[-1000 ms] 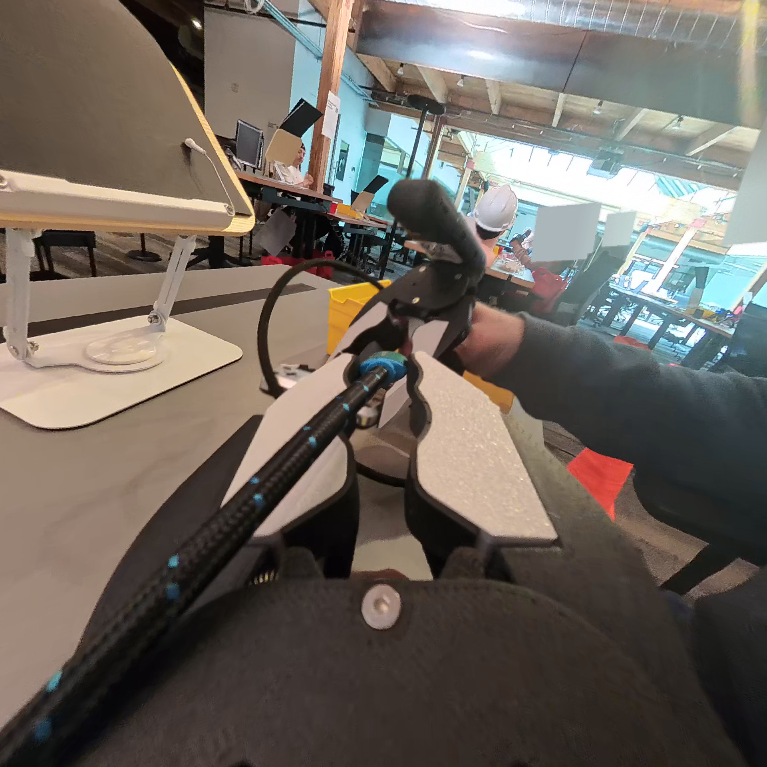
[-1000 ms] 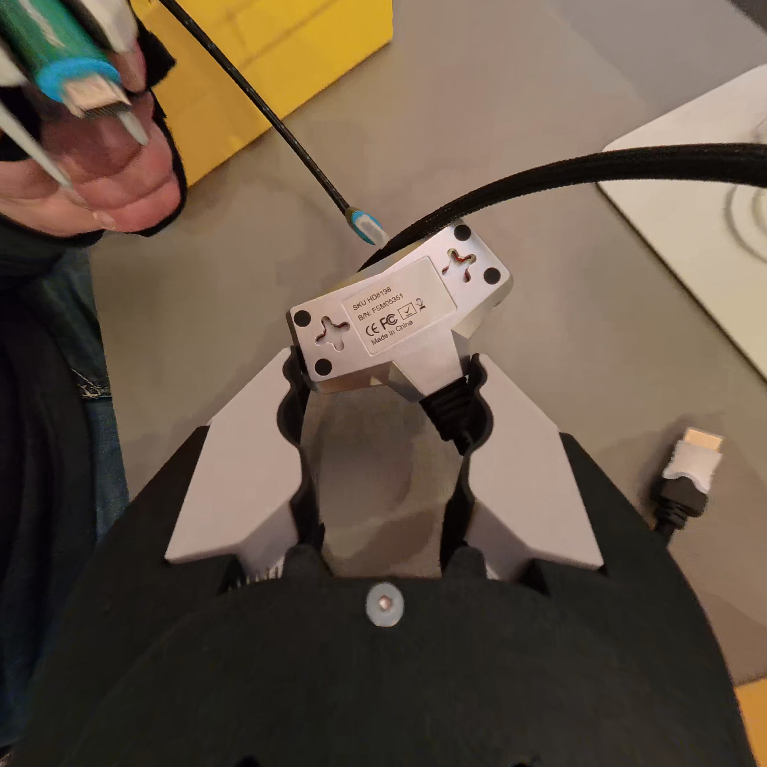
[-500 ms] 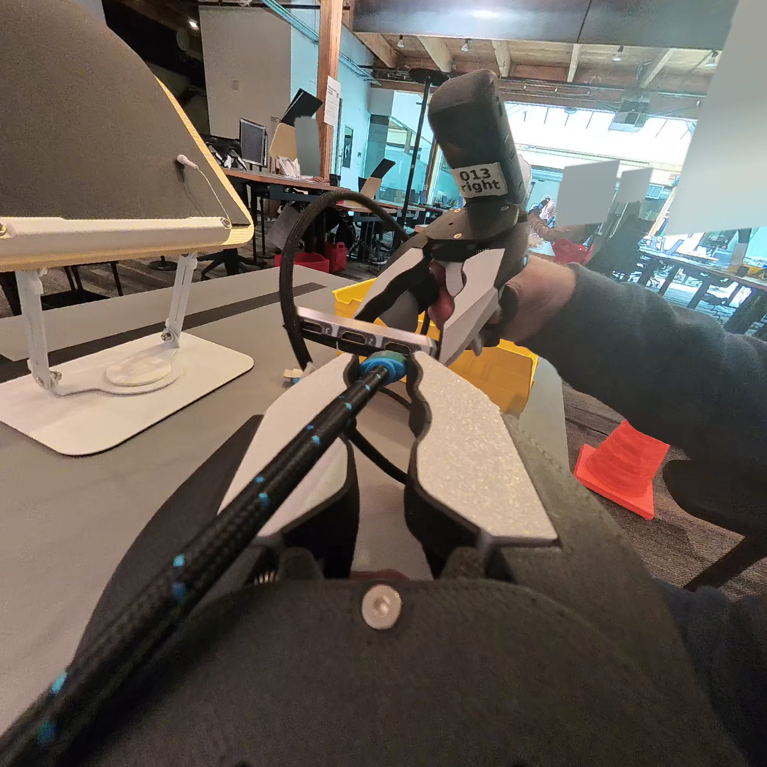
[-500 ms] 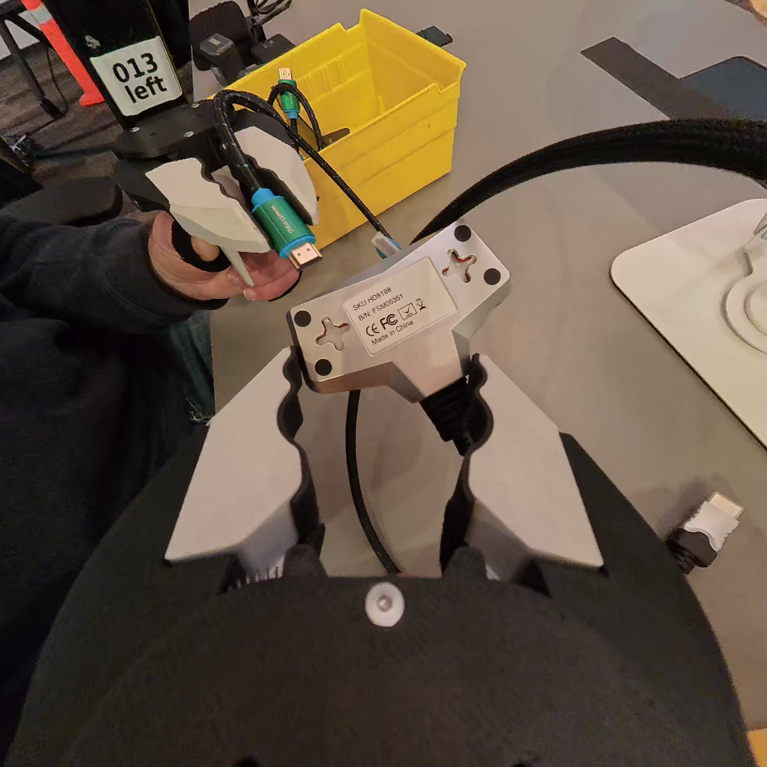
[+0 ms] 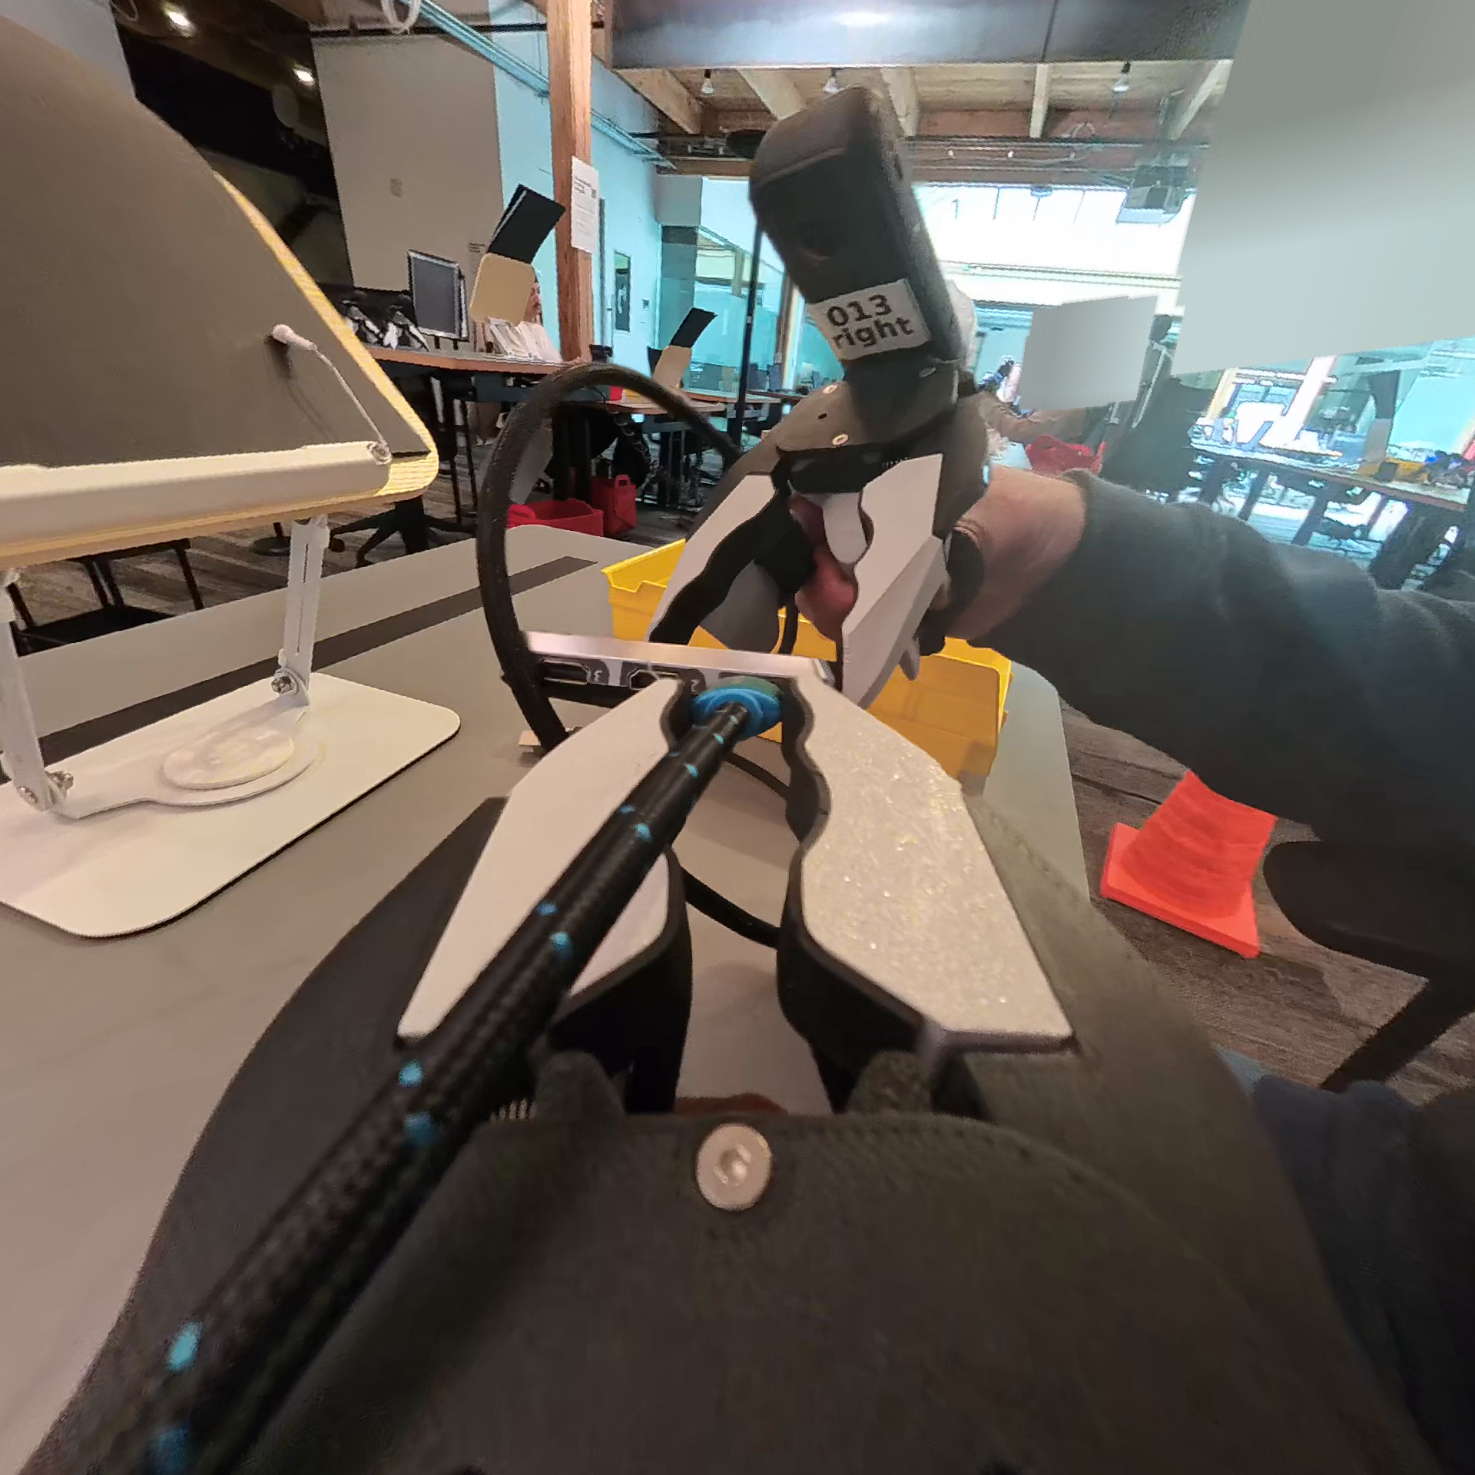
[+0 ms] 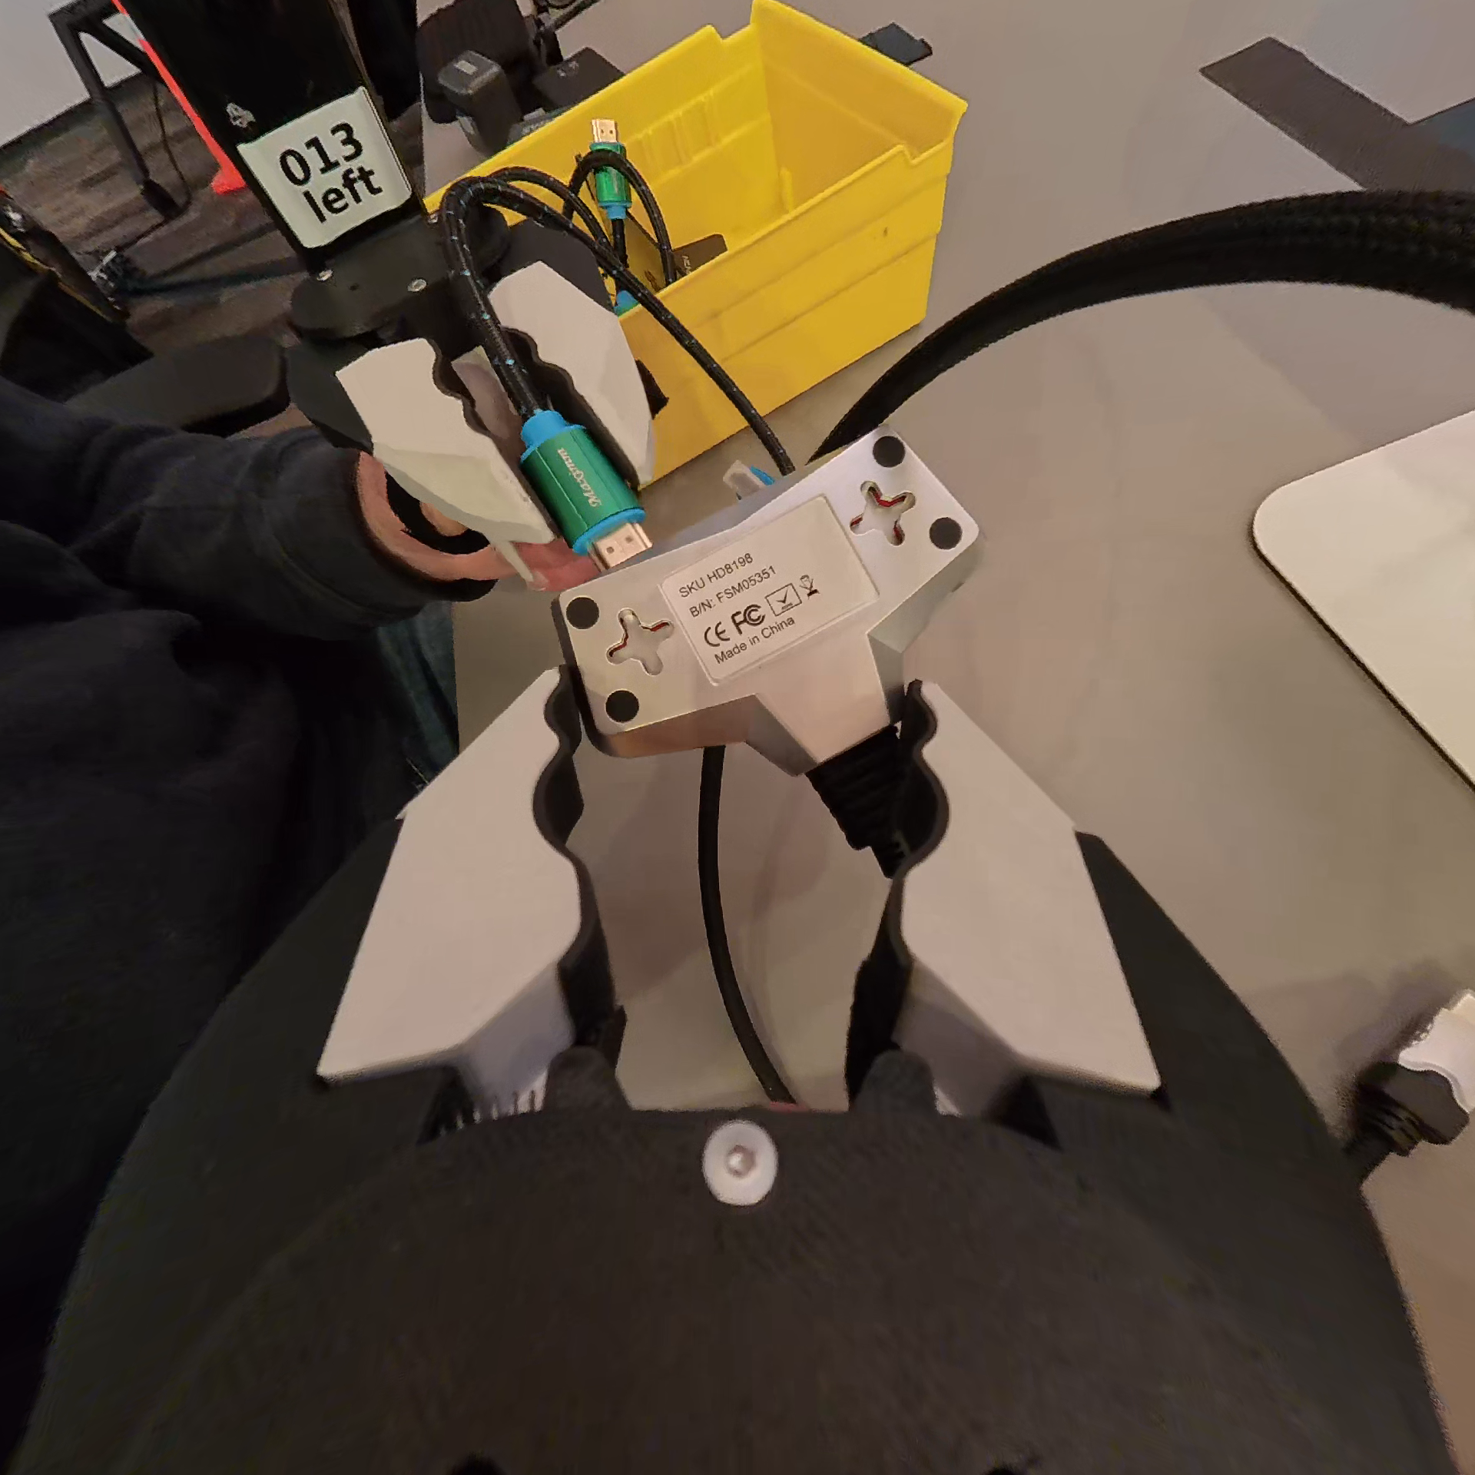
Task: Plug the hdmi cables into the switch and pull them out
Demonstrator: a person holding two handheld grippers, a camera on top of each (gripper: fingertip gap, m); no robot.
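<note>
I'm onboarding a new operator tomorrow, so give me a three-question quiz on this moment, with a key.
1. True or false: the green HDMI plug with blue collars is fully seated in the silver metal switch.
2. Which gripper holds the switch? A) left gripper B) right gripper
3. Fill in: a second green plug sits in the ____ plastic bin.

Key:
1. False; its gold tip is bare, just short of the switch's port edge.
2. B; it grips the switch's tail end, label side towards its camera.
3. Yellow.
</note>
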